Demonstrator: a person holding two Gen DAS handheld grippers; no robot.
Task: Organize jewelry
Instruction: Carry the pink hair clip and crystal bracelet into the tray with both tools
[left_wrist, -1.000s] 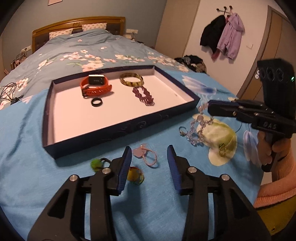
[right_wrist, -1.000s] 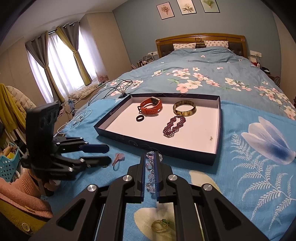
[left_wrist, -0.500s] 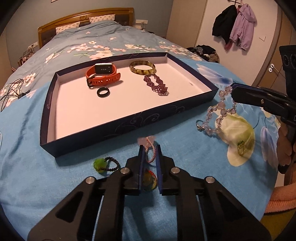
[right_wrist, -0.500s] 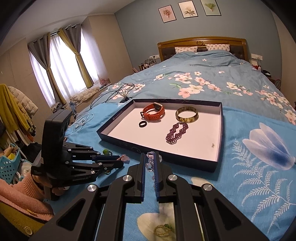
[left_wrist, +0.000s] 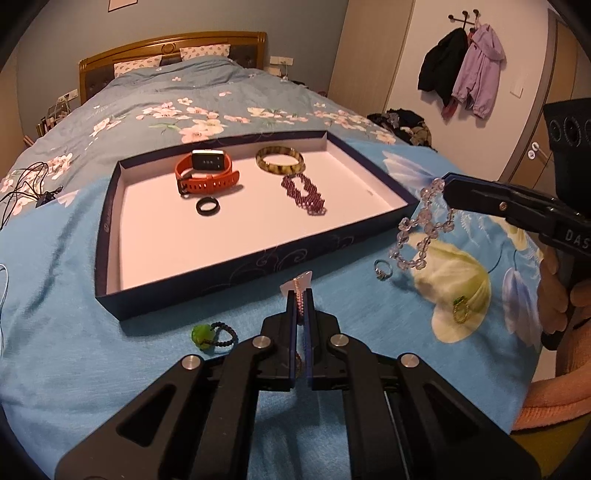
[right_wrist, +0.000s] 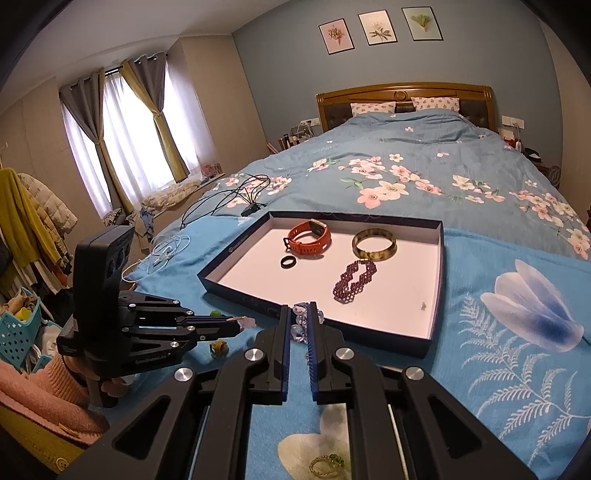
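Pink beads show between the closed fingers of the left gripper (left_wrist: 301, 295), which pinches a pink bracelet (left_wrist: 300, 291) just above the blue bedspread (left_wrist: 74, 350), near the front wall of the tray (left_wrist: 229, 275). The right gripper (left_wrist: 448, 188) is clamped on a crystal bracelet (left_wrist: 419, 229), which dangles in the air beside the tray's right corner. Inside the tray lie an orange watch (left_wrist: 207, 173), a black ring (left_wrist: 208, 205), a brown bangle (left_wrist: 280, 163) and a purple bracelet (left_wrist: 304, 194), each apart from the others. On the bedspread in front of the tray rest a green-bead bracelet (left_wrist: 212, 336), a silver ring (left_wrist: 382, 270) and a gold ring (left_wrist: 461, 310).
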